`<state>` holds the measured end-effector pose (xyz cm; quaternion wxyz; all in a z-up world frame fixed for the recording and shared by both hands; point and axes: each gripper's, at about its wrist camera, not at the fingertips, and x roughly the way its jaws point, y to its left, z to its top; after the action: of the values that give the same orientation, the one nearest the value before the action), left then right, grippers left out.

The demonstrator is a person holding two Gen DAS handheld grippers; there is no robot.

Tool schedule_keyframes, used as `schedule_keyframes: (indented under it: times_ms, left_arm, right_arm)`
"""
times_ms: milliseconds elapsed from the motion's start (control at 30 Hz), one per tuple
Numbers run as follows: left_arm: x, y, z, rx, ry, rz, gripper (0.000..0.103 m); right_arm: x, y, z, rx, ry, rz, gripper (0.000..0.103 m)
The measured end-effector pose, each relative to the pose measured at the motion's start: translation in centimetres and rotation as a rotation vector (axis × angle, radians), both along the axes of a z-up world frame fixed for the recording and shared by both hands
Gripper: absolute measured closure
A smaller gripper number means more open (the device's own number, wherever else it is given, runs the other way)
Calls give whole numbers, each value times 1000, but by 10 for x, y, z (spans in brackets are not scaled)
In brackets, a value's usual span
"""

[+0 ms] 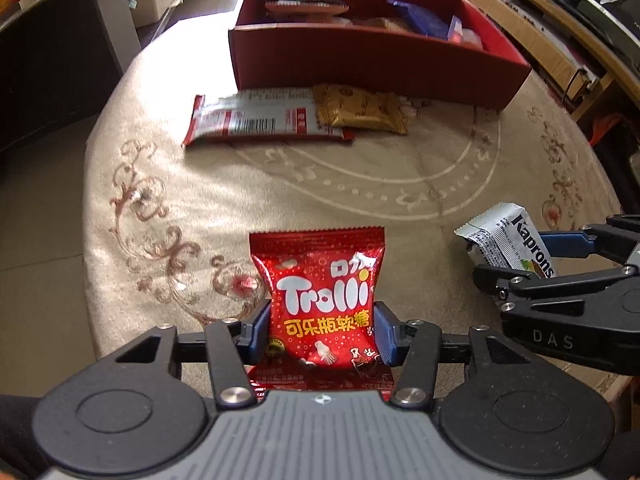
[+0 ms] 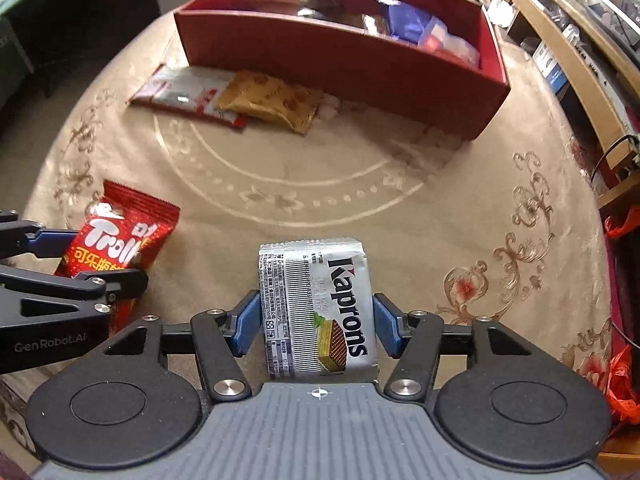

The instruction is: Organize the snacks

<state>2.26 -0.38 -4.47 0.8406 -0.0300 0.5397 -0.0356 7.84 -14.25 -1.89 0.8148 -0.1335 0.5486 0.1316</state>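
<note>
My left gripper [image 1: 322, 332] is shut on a red Trolli gummy bag [image 1: 320, 292], its blue pads pressing both sides of the bag above the beige tablecloth. To its right, my right gripper [image 1: 512, 256] grips a silver Kaprons wafer packet [image 1: 504, 240]. In the right wrist view that packet [image 2: 320, 300] stands upright between the pads of the right gripper [image 2: 318, 324], which is shut on it. The left gripper [image 2: 96, 258] with the Trolli bag [image 2: 120, 232] shows at the left edge. A red box [image 1: 380, 60] with several snacks inside stands at the table's far side.
A red-and-white packet [image 1: 256, 120] and a golden-brown packet [image 1: 360, 110] lie flat on the cloth in front of the red box [image 2: 340, 68]. Wooden shelving [image 2: 560, 60] runs along the right. A red plastic bag [image 2: 620, 380] hangs off the table's right edge. Dark furniture stands left.
</note>
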Motion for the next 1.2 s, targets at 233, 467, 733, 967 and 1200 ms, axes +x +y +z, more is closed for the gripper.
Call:
schedule_keyframes:
  times_ms: [233,467,733,967,1200]
  left_arm:
    - [2,-1,-3,7,13,-5,55]
    - [8,-6,-12,25,32,-5,44]
    - [3,-15,-8,82,14,-31,55]
    - [3,-12,5,104,-22,-22,57]
    - [31,-8,21,38,-53,-23,57]
  right_arm:
    - [10,-2,-4,-27,-8,8,37]
    - [13,-1,-9,-28,9,2,37]
    - [13,2,-7,-46,3,17,37]
    - [12,8,13,-40,-70,18,37]
    - [25,-6,18,-21,-86,-38,37]
